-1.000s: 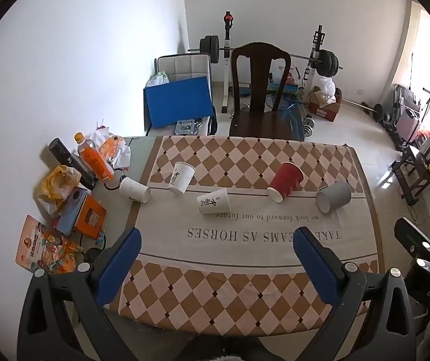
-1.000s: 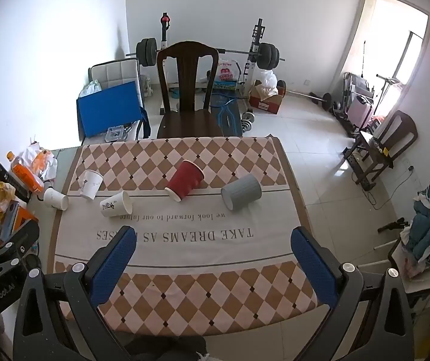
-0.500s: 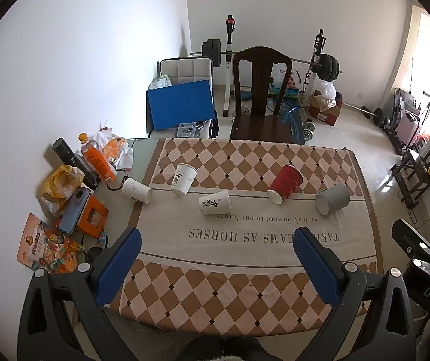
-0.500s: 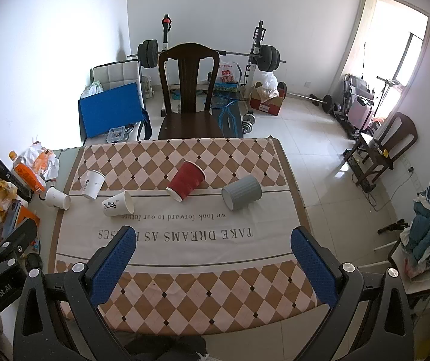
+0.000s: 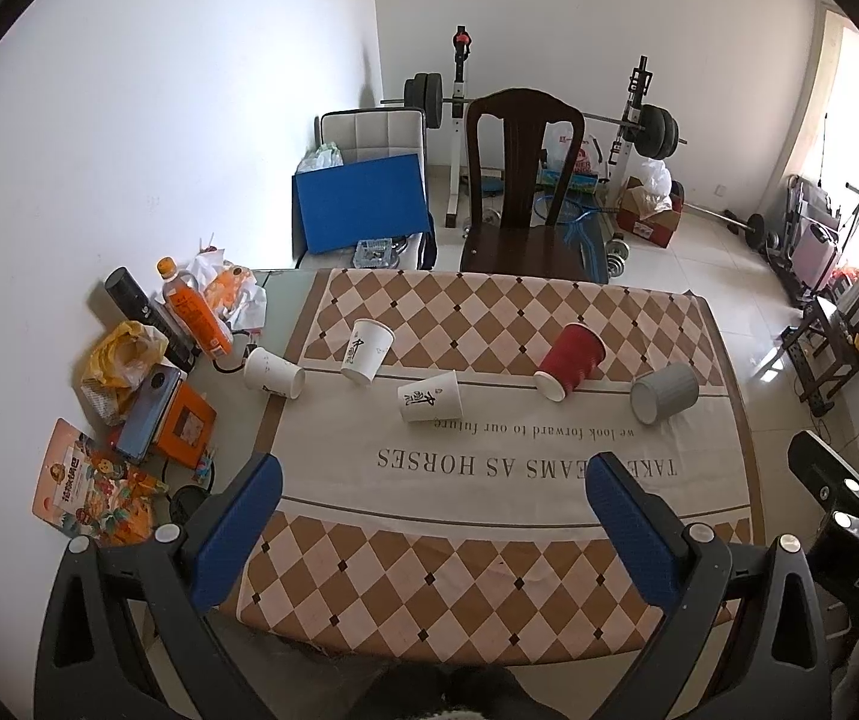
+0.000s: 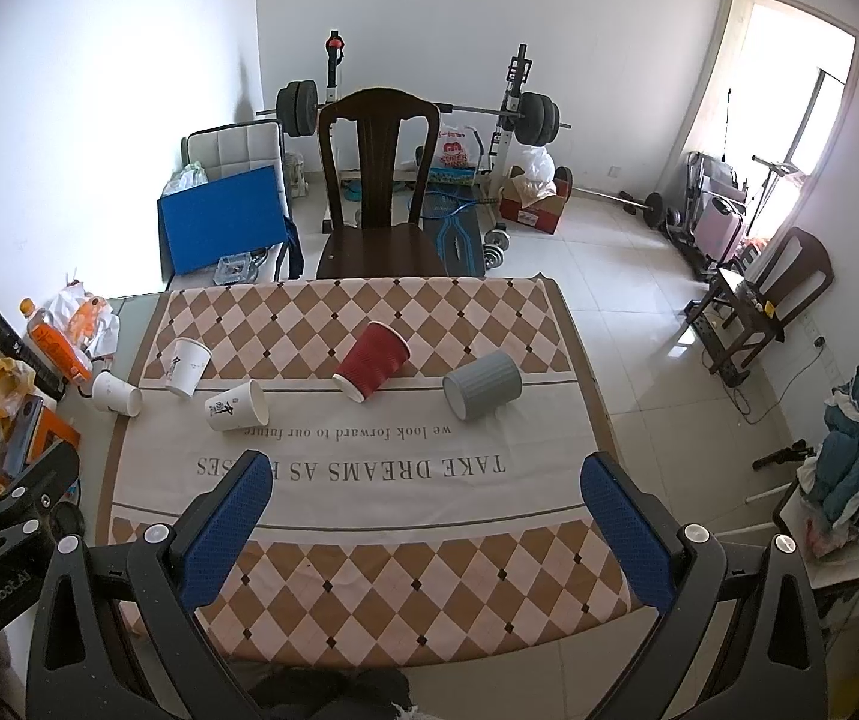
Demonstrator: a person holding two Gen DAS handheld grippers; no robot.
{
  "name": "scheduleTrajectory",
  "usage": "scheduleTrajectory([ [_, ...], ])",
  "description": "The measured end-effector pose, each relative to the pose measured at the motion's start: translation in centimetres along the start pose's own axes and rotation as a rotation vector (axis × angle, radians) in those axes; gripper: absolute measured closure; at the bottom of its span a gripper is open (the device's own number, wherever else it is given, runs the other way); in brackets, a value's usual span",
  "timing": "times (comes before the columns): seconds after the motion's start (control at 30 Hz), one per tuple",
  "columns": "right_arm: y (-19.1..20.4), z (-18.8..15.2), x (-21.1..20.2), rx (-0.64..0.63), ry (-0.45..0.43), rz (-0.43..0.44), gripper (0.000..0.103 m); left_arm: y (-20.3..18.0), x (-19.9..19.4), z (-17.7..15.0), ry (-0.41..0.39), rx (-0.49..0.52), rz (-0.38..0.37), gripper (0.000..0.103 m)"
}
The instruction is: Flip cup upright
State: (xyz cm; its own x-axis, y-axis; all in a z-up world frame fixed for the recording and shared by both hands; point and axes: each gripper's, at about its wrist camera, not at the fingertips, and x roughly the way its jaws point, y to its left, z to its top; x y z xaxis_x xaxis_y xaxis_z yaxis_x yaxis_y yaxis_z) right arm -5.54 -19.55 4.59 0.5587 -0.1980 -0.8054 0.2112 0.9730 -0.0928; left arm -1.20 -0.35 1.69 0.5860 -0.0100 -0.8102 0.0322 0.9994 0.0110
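both claws have drifted slightly while the cups stay put; left claw (image 5: 429, 498) and right claw (image 6: 426, 489) gape empty, so approach the grey cup (image 6: 482, 384) squarely across its sides.

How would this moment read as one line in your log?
stage: approach | left gripper: open, empty | right gripper: open, empty | cups: five lying tipped

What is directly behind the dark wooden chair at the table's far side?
Behind the dark wooden chair stands a barbell rack with black weight plates. The chair's back hides the middle of the bar and part of the floor clutter.
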Motion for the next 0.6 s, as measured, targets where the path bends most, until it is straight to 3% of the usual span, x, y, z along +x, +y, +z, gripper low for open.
scheduleTrajectory([
  [0.6, 0.01, 0.13, -0.11, -0.003, -0.003, -0.004, 0.000, -0.07, -0.10, 0.05, 0.004, -0.003, -0.002, 0.000],
])
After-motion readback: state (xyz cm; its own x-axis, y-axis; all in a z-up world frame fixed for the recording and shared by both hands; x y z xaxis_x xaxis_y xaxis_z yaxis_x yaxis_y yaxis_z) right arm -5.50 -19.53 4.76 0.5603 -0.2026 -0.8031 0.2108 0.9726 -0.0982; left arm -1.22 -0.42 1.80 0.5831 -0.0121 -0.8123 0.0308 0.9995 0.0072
